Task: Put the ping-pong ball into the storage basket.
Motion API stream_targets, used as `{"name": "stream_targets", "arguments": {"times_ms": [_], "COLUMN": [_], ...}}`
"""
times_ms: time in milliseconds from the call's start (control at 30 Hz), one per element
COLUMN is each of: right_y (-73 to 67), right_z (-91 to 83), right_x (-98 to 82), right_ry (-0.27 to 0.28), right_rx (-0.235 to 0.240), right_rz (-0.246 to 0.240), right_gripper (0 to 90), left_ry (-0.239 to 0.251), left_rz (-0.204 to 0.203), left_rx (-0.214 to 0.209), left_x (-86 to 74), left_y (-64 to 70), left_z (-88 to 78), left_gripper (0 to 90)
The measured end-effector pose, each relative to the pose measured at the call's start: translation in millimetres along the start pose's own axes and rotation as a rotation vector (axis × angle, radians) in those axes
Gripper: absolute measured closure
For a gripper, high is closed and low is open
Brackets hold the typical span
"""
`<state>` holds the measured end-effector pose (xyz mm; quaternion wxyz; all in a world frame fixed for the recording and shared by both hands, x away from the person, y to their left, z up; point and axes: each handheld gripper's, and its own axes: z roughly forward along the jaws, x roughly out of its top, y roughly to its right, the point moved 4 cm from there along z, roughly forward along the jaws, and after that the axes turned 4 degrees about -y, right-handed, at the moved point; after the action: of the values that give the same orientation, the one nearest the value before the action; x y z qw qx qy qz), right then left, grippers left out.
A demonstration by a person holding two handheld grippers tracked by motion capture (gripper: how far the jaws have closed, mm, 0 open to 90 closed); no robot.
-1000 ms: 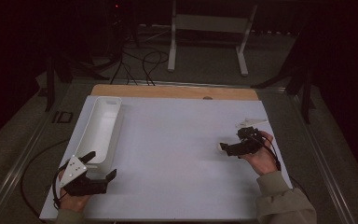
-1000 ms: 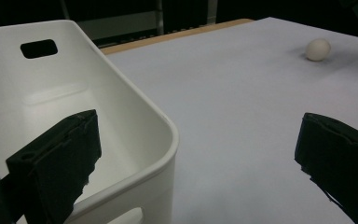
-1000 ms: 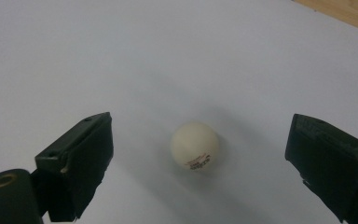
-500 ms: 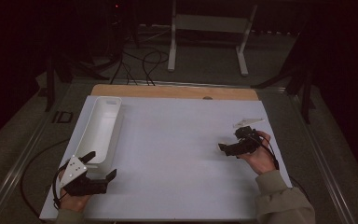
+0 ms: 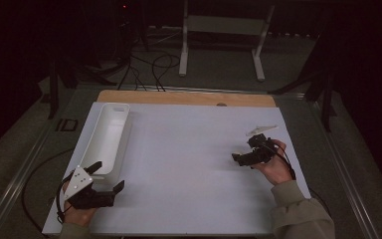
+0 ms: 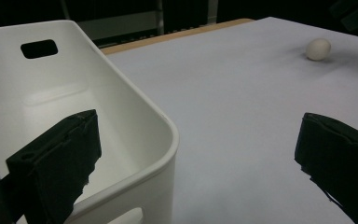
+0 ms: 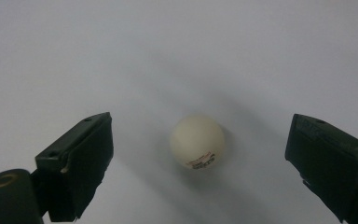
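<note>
A small cream ball [image 7: 197,141] with a printed mark rests on the white tabletop. My right gripper [image 7: 200,136] is open, one jaw on each side of the ball, touching neither. In the high view the right gripper [image 5: 242,157] is at the table's right side, with the ball [image 5: 238,153] a pale spot at its tips. From the left gripper view the ball [image 6: 318,49] lies far off. My left gripper [image 6: 198,128] is open and empty at the near corner of a long white bin [image 6: 135,116], one jaw over its inside. It shows as the left gripper [image 5: 108,177] near the front left.
The empty white bin [image 5: 122,130] runs front to back along the table's left side, with a handle slot [image 6: 39,48] in its far end. A wooden strip [image 5: 186,97] edges the table's back. Cables and a metal stand [image 5: 224,30] are on the floor beyond.
My right gripper has edged slightly left over the table. The left gripper and the bin have stayed put.
</note>
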<state>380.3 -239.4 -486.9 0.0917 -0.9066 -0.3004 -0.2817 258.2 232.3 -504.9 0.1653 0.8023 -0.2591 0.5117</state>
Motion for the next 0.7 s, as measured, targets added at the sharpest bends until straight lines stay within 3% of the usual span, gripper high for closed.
{"name": "stream_targets", "arguments": {"times_ms": [700], "right_y": [-0.3], "right_z": [15.2], "right_x": [-0.2], "right_ry": [-0.061], "right_rx": [-0.011], "right_rz": [-0.018], "right_gripper": [7.5], "left_ry": [0.001], "left_rz": [0.001], "left_rx": [0.000], "left_x": [0.0], "left_y": [0.1], "left_z": [0.1], "left_gripper": [0.8]}}
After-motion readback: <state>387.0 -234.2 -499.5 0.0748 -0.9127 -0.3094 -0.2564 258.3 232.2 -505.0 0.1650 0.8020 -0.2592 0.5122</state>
